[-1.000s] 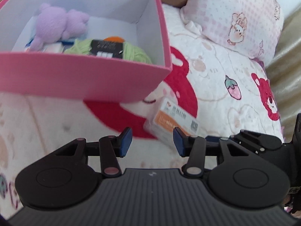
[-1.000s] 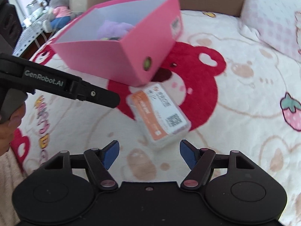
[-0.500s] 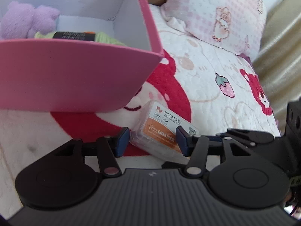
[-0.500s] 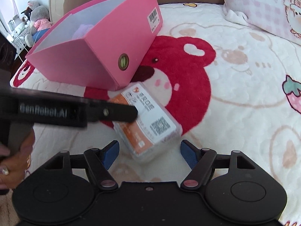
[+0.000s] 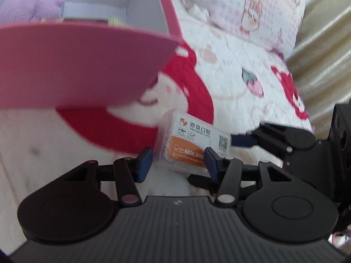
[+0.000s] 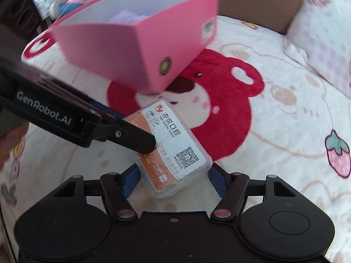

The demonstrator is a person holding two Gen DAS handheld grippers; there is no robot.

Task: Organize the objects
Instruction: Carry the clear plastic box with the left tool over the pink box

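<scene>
1. Between both tools, the clear plastic case with the orange-and-white label lies on the bed cover, just in front of the pink box.
2. Compared with a second ago, the left tool has come down from above the case to straddle its near end; its jaws are closing, and the pads look near or at the case sides, though firm contact cannot be confirmed.
3. The right tool has closed in on the opposite end; its jaws are closing, still clear of the case.
4. Inside the pink box, a purple plush toy is already stored.
5. Judgement: the grasp is being set up; the case, apparently the last loose item in view, is not yet lifted toward the box.
</scene>
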